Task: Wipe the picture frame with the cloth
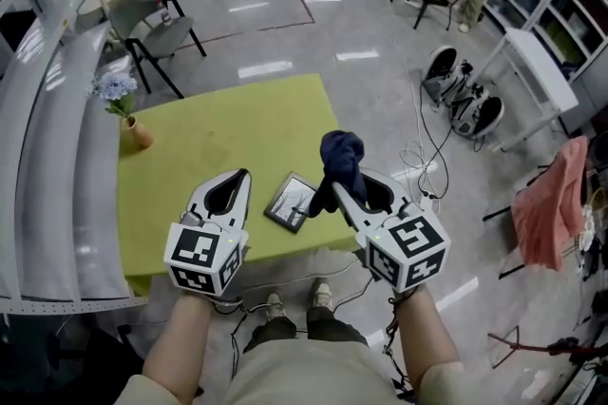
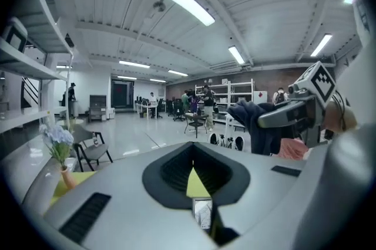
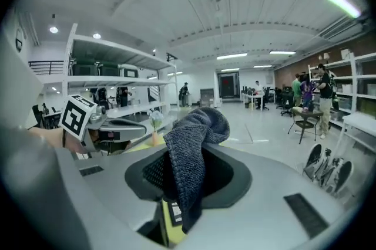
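A small dark picture frame [image 1: 292, 202] lies flat near the front edge of the yellow-green table [image 1: 228, 132]. Just right of the frame my right gripper [image 1: 335, 190] is held above the table's front right corner, shut on a dark blue cloth [image 1: 341, 163] that bunches above its jaws. In the right gripper view the cloth [image 3: 191, 155] hangs down through the jaws. My left gripper [image 1: 241, 177] hovers left of the frame, shut and holding nothing. In the left gripper view a sliver of the frame [image 2: 202, 213] shows through the narrow slit between the jaws.
A small vase with pale blue flowers [image 1: 131, 125] stands at the table's far left corner. White shelving [image 1: 47, 156] runs along the left. A black chair [image 1: 157, 30] sits beyond the table. Cables [image 1: 423, 156] and a pink cloth on a rack [image 1: 554, 203] are to the right.
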{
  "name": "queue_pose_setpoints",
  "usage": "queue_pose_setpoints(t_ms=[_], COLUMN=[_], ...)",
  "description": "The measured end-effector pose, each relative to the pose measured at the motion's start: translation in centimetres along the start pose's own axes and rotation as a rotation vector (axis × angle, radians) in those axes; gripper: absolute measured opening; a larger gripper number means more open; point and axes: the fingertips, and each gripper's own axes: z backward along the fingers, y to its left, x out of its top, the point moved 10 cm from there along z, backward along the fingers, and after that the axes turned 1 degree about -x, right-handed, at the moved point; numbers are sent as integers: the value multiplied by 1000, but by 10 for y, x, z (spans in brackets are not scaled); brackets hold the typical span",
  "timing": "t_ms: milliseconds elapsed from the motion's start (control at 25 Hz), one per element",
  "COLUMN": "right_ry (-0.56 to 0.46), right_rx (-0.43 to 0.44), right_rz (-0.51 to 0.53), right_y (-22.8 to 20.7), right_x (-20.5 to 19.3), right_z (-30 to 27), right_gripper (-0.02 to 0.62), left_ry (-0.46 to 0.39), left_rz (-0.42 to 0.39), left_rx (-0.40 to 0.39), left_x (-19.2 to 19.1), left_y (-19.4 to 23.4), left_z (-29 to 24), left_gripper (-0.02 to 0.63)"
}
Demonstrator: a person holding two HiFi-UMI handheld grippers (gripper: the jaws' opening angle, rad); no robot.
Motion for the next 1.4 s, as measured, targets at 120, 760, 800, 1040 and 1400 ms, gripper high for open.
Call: queue_pose_setpoints(t_ms=[120,760,800,1040,1400], right_ry=[-74,-222,-212,-141,-126], right_rx=[-28,-39,-34,-32,-31], right_rz=[5,-3,-7,1,7], right_y=[5,35,37,41,36], right_x=[18,27,21,-1,-1], right_z=[24,91,92,94,87], right_gripper=[114,114,114,114,112], left_ry=[-59,-141,-134,-92,-80], left_rz=[-52,-194,-189,-148,-139], left_rx=[9,-19,-23,-24,-31], left_x=[27,60,56,34,28], left_y=[-8,-53,-55,-57,-58], left_z=[22,82,84,88,82], left_gripper=[8,8,8,8,8])
